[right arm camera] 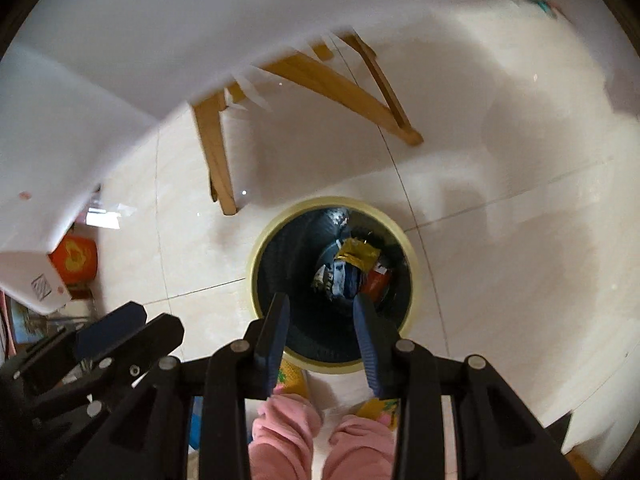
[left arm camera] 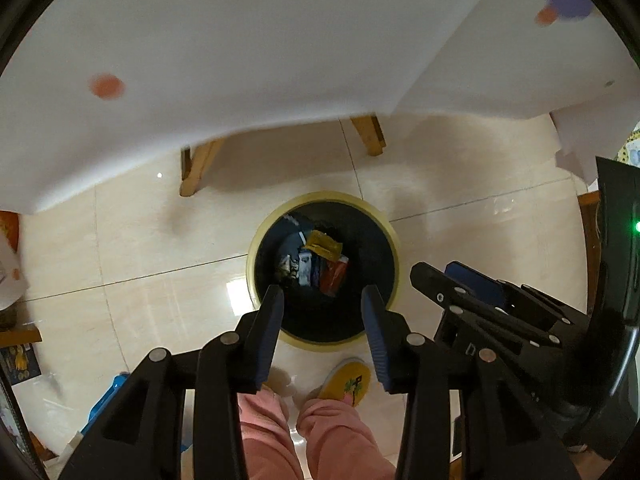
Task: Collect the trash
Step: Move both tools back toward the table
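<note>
Above you spreads the white counter (left arm camera: 240, 40) on slanted wooden legs, over glossy cream floor tiles (left arm camera: 140, 240). Keep both tools centred over the round, pale-rimmed bin (left arm camera: 394, 240) with its dark liner before you turn away. The left gripper (left arm camera: 322, 300) and right gripper (right arm camera: 322, 306) both have their ribbed blue jaws released, nothing between them. The trash, crinkly foil wrappers (right arm camera: 356, 258), already lies at the bin's bottom.
</note>
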A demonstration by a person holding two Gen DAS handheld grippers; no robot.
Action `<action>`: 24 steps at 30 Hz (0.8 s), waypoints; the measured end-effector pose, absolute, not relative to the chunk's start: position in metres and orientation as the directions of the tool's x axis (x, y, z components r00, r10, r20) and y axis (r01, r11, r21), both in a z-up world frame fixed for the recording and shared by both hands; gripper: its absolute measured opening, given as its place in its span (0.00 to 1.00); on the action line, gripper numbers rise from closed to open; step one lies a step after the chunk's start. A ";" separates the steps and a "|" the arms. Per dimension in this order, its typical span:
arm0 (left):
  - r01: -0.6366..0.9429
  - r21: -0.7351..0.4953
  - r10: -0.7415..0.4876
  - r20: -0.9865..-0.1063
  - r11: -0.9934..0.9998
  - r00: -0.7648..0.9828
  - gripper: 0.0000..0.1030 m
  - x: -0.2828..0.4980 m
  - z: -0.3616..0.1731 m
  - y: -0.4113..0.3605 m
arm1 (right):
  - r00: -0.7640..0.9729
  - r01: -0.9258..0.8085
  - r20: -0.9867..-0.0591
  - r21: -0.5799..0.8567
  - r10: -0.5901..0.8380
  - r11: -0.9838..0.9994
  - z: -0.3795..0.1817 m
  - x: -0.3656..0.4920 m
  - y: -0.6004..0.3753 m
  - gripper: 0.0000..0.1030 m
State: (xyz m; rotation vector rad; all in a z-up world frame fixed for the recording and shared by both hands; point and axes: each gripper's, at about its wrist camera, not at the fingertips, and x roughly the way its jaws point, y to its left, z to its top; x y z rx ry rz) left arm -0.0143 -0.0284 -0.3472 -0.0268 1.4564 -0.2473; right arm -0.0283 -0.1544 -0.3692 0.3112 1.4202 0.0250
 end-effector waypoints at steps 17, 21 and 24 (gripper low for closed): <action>0.018 -0.189 -0.187 -0.944 0.982 0.271 0.50 -0.040 -0.168 0.020 | 0.240 -0.102 -0.948 0.187 0.207 0.977 -0.203 -0.047 -0.112 0.33; 0.007 -0.196 -0.188 -0.931 0.981 0.312 0.53 -0.047 -0.131 0.023 | 0.276 -0.179 -0.940 0.156 0.202 0.971 -0.161 -0.052 -0.101 0.33; -0.017 -0.216 -0.197 -0.915 0.976 0.352 0.56 -0.050 -0.104 0.023 | 0.306 -0.210 -0.930 0.144 0.205 0.967 -0.130 -0.053 -0.100 0.33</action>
